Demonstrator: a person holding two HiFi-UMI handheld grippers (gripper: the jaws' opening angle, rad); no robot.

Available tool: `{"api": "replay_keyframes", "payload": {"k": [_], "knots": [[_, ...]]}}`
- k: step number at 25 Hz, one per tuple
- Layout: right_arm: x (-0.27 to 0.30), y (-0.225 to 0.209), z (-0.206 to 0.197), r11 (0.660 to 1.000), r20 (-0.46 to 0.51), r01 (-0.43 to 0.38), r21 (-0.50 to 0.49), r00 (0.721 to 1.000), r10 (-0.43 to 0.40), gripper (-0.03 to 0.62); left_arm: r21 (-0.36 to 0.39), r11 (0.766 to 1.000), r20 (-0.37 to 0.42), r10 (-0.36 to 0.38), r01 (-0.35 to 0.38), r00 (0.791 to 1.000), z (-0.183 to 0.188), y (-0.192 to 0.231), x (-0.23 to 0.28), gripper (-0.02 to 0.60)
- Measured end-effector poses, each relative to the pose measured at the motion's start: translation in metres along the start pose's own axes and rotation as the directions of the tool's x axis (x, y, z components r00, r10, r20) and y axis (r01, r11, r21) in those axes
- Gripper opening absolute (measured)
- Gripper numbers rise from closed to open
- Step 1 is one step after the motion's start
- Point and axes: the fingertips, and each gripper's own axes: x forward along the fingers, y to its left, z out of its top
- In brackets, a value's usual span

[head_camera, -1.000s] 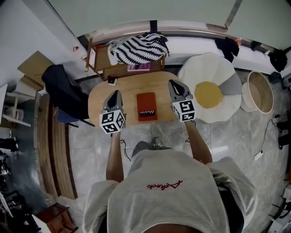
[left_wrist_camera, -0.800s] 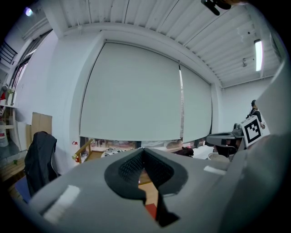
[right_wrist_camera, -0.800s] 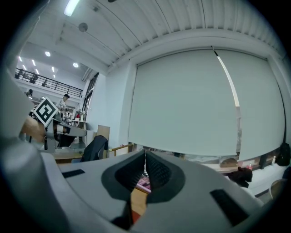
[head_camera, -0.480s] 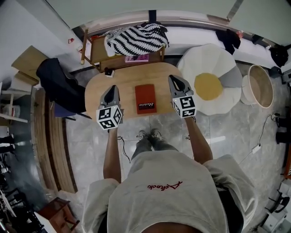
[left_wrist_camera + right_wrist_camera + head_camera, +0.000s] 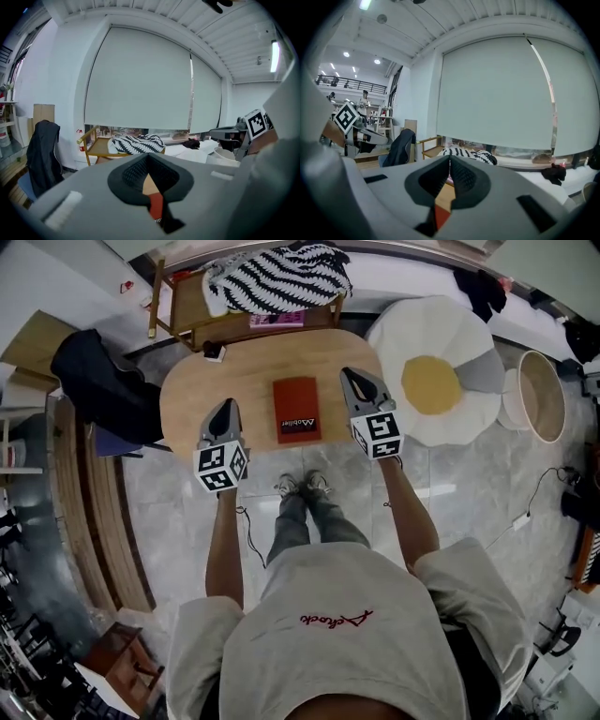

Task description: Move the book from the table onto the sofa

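Note:
A red book (image 5: pixel 296 409) lies flat on the oval wooden table (image 5: pixel 225 381), near its front edge. My left gripper (image 5: pixel 225 412) hovers to the book's left, shut and empty. On the book's right my right gripper (image 5: pixel 352 380) is also shut with nothing in it. Both point away from me across the table. Through the left gripper's closed jaws a sliver of the book (image 5: pixel 155 206) shows; the right gripper view shows a red strip of the book (image 5: pixel 441 216) low between its jaws. The sofa (image 5: pixel 431 381), a white flower-shaped cushion seat with a yellow middle, stands right of the table.
A wooden armchair (image 5: pixel 202 320) with a black-and-white striped blanket (image 5: pixel 277 276) stands behind the table. A chair draped with a dark jacket (image 5: pixel 94 381) is at the left. A round basket (image 5: pixel 539 395) sits at far right. A small dark object (image 5: pixel 215 352) lies on the table's far left.
Both grippers have come down toward the table and sit nearer the book's sides. The head view has tilted, so the table appears higher in frame. The book has not moved.

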Motion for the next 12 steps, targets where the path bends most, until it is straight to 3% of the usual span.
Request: {"api": "replay_keyframes", "payload": {"k": [12], "knots": [[0.015, 0.012, -0.094, 0.998, -0.149, 0.004, 0.061, 0.989, 0.005, 0.009, -0.029, 0.999, -0.129, -0.047, 0.044, 0.991, -0.082, 0.000, 0.029, 0.009]]}}
